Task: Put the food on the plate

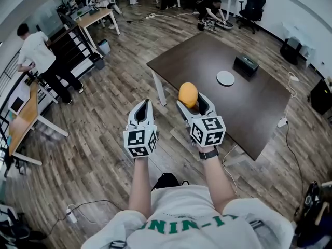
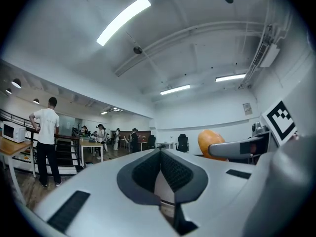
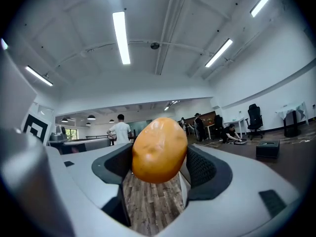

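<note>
An orange, bun-like piece of food (image 1: pixel 188 94) sits between the jaws of my right gripper (image 1: pixel 194 102), which is shut on it and held up in the air near the table's near-left corner. In the right gripper view the food (image 3: pixel 159 150) fills the gap between the dark pads. My left gripper (image 1: pixel 143 111) hangs beside it over the wooden floor, jaws closed together with nothing in them (image 2: pixel 160 174). From the left gripper view the food (image 2: pixel 210 141) shows off to the right. A small white plate (image 1: pixel 225 78) lies on the dark table (image 1: pixel 207 61), beyond the right gripper.
A black box (image 1: pixel 246 63) stands on the table just right of the plate. A person in a white shirt (image 1: pixel 36 53) stands by a staircase at far left. Desks, chairs and other people fill the back of the room. Cables trail on the floor at right.
</note>
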